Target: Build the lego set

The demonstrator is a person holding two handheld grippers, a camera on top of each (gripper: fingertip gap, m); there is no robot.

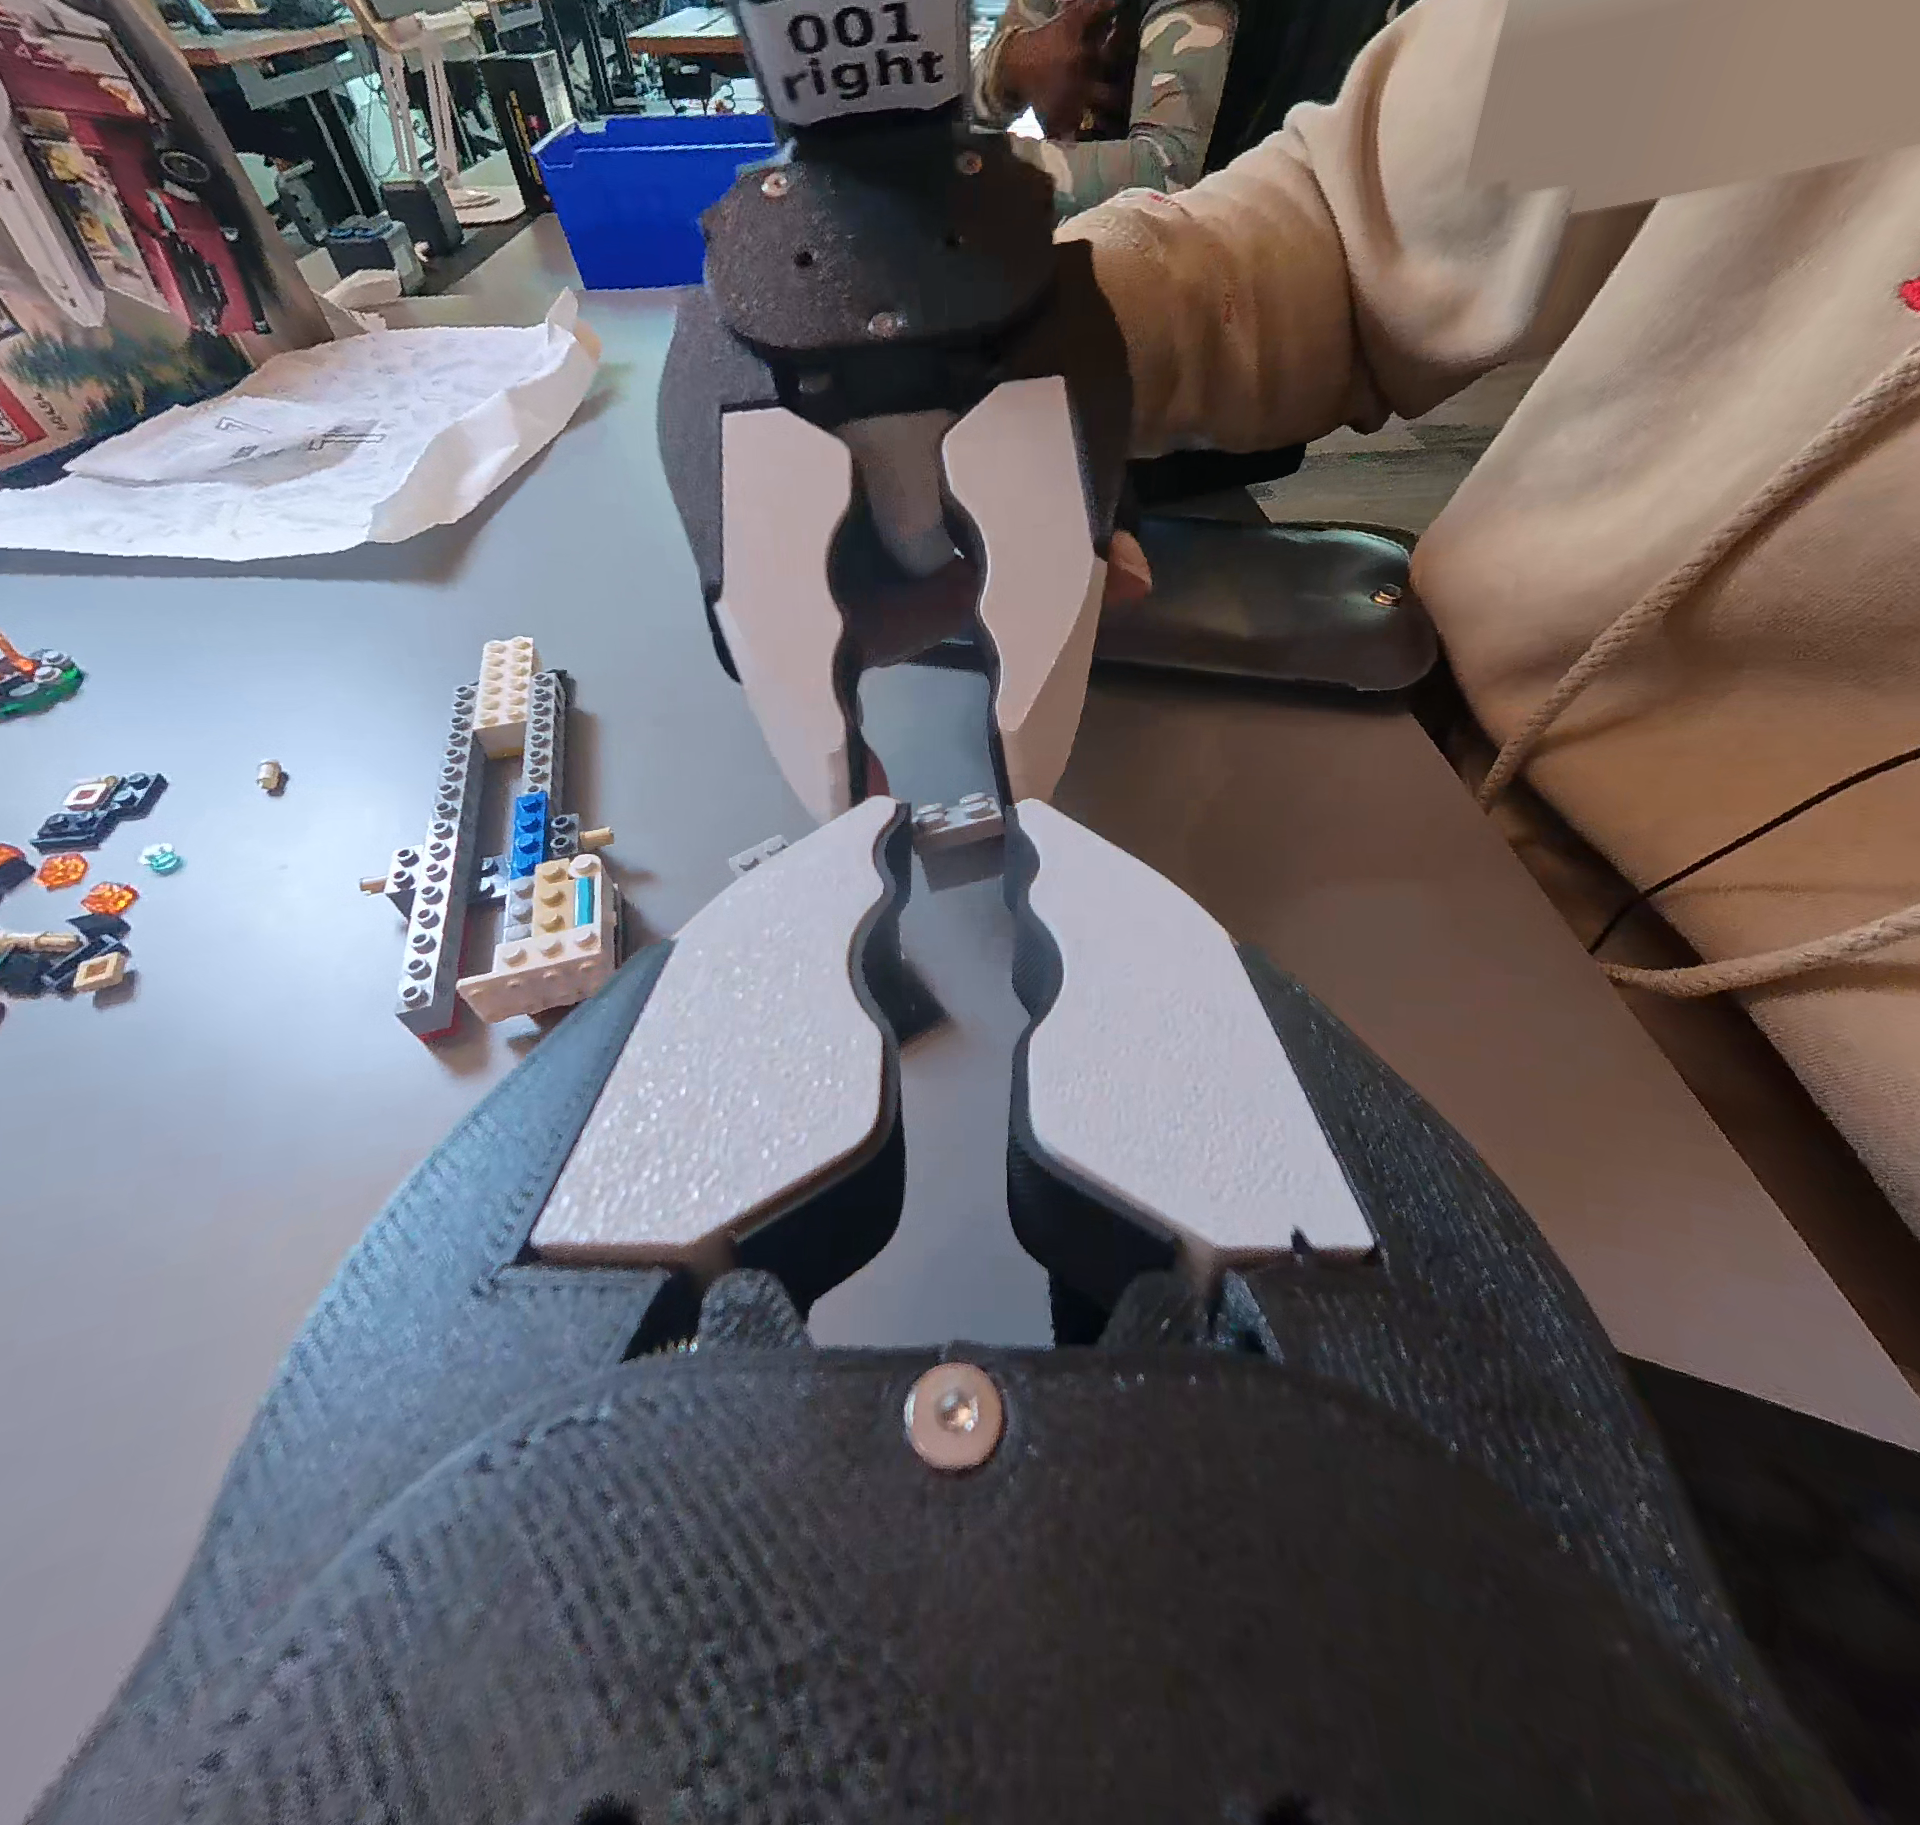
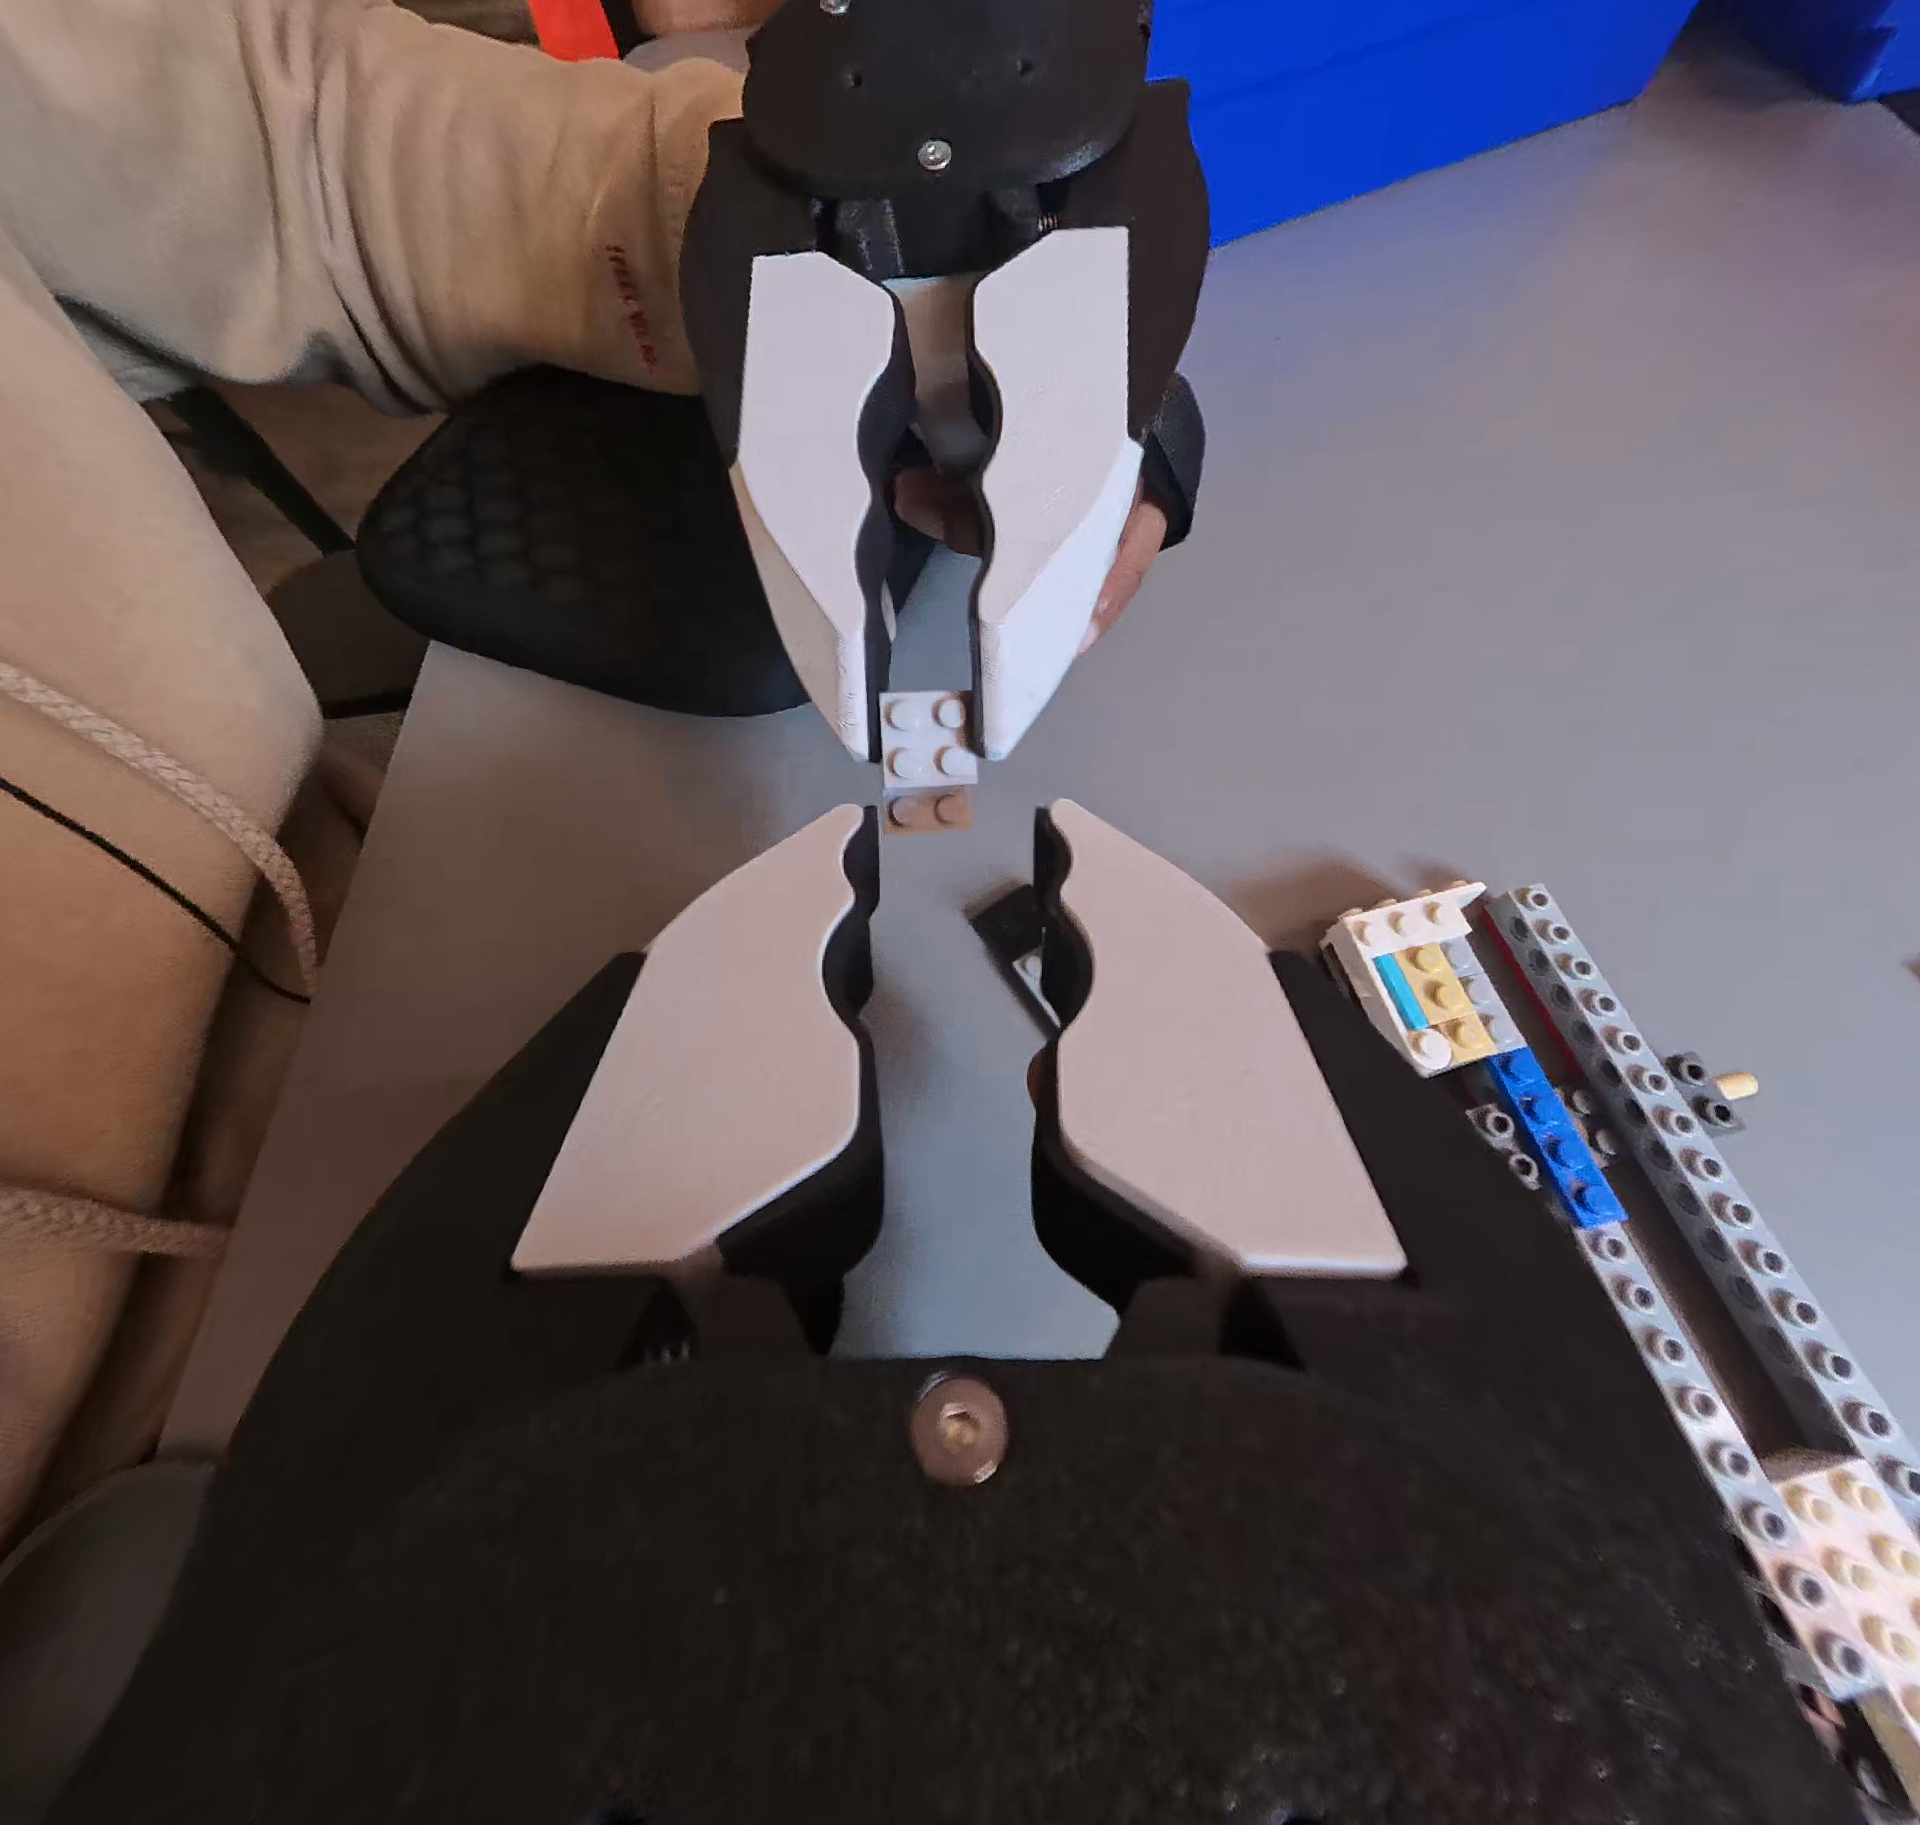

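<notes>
You work on a smooth grey table (image 1: 312, 632) in an office with rows of desks behind, a blue bin (image 1: 644, 206) at the far side and crumpled white paper (image 1: 312, 445) beside a printed box (image 1: 114, 217). Your left gripper (image 1: 958, 814) is clamped on a small grey plate (image 2: 928, 736), held above the table near its edge, with a tan studded piece (image 2: 928, 811) against the plate; you cannot tell whether they are joined. Your right gripper (image 2: 951, 819) faces it tip to tip, fingers narrowly parted around the tan piece without gripping. The table edge (image 1: 1455, 809) runs close by, with a black chair (image 1: 1247, 591) and your cream sleeve (image 1: 1299, 300) beyond it. The half-built frame (image 1: 499, 840) lies near, loose pieces (image 1: 83, 871) farther out. A black piece (image 2: 1013, 928) is half hidden under a right finger.
</notes>
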